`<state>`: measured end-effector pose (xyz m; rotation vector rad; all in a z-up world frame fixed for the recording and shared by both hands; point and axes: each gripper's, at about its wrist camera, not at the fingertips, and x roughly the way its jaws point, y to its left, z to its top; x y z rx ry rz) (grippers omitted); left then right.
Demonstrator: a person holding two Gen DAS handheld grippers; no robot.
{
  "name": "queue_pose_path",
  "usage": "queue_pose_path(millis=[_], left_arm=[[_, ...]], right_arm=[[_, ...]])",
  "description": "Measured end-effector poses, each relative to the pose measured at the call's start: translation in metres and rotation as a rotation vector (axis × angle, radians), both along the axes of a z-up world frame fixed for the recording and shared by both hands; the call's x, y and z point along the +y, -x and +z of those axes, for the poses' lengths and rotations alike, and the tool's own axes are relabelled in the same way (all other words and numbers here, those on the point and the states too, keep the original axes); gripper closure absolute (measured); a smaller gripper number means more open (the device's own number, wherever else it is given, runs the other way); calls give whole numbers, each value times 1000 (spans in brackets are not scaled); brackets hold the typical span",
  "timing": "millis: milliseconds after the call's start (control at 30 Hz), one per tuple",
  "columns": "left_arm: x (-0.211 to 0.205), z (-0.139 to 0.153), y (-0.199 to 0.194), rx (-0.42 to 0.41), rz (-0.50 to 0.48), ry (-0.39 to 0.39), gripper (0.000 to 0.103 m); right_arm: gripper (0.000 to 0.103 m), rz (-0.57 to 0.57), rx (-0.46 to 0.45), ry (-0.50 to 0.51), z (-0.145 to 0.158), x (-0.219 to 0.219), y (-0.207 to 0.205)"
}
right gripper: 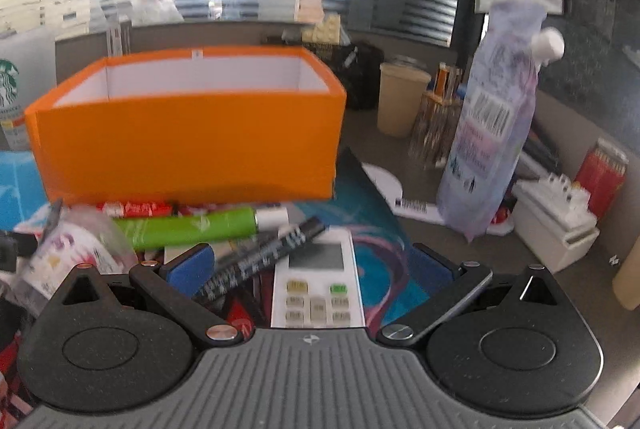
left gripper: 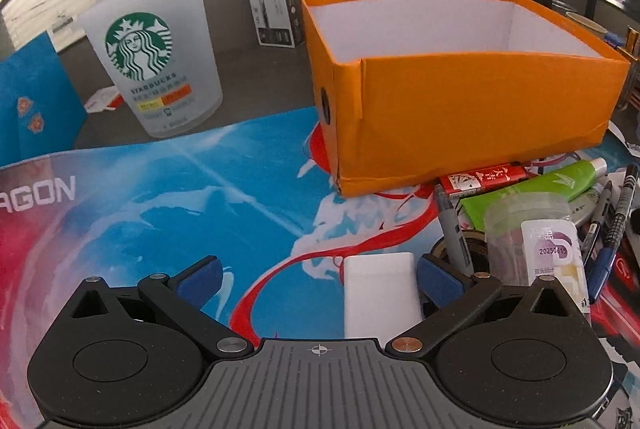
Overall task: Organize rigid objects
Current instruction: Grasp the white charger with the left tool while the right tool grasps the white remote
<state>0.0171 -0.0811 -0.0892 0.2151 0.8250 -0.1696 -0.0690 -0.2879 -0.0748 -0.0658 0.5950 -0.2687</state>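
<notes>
The left gripper [left gripper: 318, 279] hangs low over the printed desk mat [left gripper: 168, 205], its blue-padded jaws spread wide and gripping nothing. A white block [left gripper: 380, 293] lies flat between them, close to the right pad and well clear of the other. To its left the mat runs open up to the frosted Starbucks cup [left gripper: 154, 65]. The orange box [left gripper: 472, 121] stands open-topped ahead and to the right, white inside, its near corner resting on the mat. Against the box's near bottom edge lie a red pack [left gripper: 486, 177] and a green tube [left gripper: 536, 189], with pens [left gripper: 616, 213] and a clear plastic cup [left gripper: 528, 237] crowded to the right.

The right gripper [right gripper: 316, 261] is likewise spread and holds nothing. A white remote [right gripper: 320, 285] lies beneath its gap, a black marker [right gripper: 264, 257] slanting across toward the left pad. A purple spouted pouch [right gripper: 492, 133] stands at right beyond the mat's edge, with bare desk between it and the box.
</notes>
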Motion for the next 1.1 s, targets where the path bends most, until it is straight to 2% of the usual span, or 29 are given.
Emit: queue_pose_path(millis=[100, 267, 400, 567, 667, 733, 767, 800, 900, 967, 1100], left_arm=[[4, -5, 0, -16, -10, 21, 0], [18, -16, -2, 30, -17, 115, 0], [22, -19, 4, -7, -31, 103, 0], [27, -21, 8, -26, -58, 92, 0], [31, -21, 9, -26, -62, 111, 0], [34, -23, 8, -24, -68, 122, 0], [34, -23, 9, -27, -72, 121, 0], [33, -23, 9, -30, -80, 124, 0], [27, -23, 13, -33, -106, 123, 0], [24, -23, 15, -27, -91, 120, 0], [23, -23, 17, -35, -76, 121, 0]], right_arm=[[0, -6, 32, -9, -8, -3, 4], [0, -13, 88, -11, -23, -10, 12], [0, -5, 42, -56, -28, -20, 22], [0, 39, 52, -86, -28, -21, 19], [5, 58, 52, -95, -28, -21, 17], [20, 78, 49, -86, -28, -20, 16], [32, 95, 44, -80, -28, -19, 16], [38, 110, 37, -91, -29, -19, 18], [40, 114, 39, -98, -30, -20, 15], [40, 118, 38, -105, -32, -19, 16], [31, 149, 66, -130, -34, -20, 14]])
